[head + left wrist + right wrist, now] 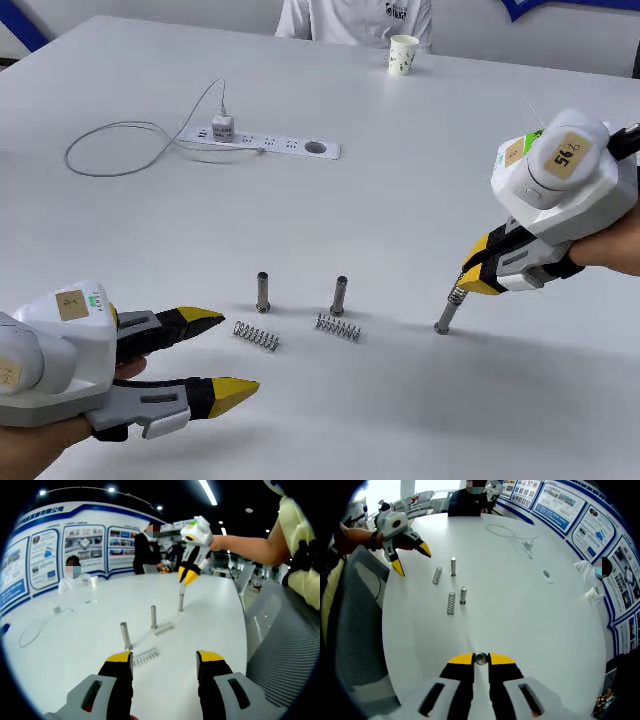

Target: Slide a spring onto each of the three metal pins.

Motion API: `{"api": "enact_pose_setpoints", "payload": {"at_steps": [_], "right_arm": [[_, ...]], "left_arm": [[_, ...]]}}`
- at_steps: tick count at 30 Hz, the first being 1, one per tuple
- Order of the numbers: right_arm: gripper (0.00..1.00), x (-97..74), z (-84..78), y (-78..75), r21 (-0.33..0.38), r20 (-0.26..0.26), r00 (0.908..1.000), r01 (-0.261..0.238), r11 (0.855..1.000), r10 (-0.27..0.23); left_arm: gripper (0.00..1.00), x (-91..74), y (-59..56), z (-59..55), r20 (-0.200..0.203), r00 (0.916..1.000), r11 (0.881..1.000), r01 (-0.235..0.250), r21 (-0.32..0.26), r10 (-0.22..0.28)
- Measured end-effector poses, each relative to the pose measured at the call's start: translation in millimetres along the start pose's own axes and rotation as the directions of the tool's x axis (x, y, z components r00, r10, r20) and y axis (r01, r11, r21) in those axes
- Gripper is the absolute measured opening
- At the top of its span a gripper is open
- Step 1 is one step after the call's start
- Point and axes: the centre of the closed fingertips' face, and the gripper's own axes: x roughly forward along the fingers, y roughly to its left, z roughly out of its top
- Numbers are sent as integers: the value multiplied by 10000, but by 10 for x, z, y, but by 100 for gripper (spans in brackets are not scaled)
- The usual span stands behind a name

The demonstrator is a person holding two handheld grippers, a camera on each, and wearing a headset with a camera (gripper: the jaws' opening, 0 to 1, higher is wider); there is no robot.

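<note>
Three metal pins stand upright on the white table: left pin (262, 291), middle pin (339, 295), right pin (446, 316). Two loose springs lie flat, one (256, 335) by the left pin, another (338, 327) by the middle pin. My right gripper (463, 288) is shut on a third spring (457, 295), held at the top of the right pin; in the right gripper view the spring (480, 658) shows end-on between the yellow tips. My left gripper (219, 352) hovers open at the lower left, nothing between its fingers, with the nearest spring (145, 655) just ahead.
A white power strip (262, 143) with a plugged charger and looping cable lies at the back left. A paper cup (402, 55) stands at the far edge, in front of a seated person. A mesh chair (280, 640) is beside the table.
</note>
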Motion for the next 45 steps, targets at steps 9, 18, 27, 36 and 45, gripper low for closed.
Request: {"api": "enact_pose_setpoints", "payload": {"at_steps": [9, 18, 27, 36, 45], "right_arm": [[11, 131, -69, 27, 61, -227, 9997, -112, 9999, 114], [11, 266, -124, 20, 170, -318, 9994, -110, 9998, 115], [11, 372, -172, -2, 328, -402, 9990, -169, 9993, 182], [12, 449, -230, -27, 418, -523, 9985, -166, 9990, 188], [16, 462, -215, -40, 420, -429, 9989, -143, 9990, 161]], "left_arm": [[52, -1, -4, 2, -29, 10000, 10000, -16, 10, 16], [52, -17, -12, 13, -63, 10000, 10000, -28, 47, 29], [52, -29, -11, 27, -66, 9999, 9999, -88, 62, 89], [52, -32, -18, 12, -70, 9999, 9999, -138, 13, 138], [52, -41, -13, 6, -47, 9999, 9999, -167, -11, 167]]}}
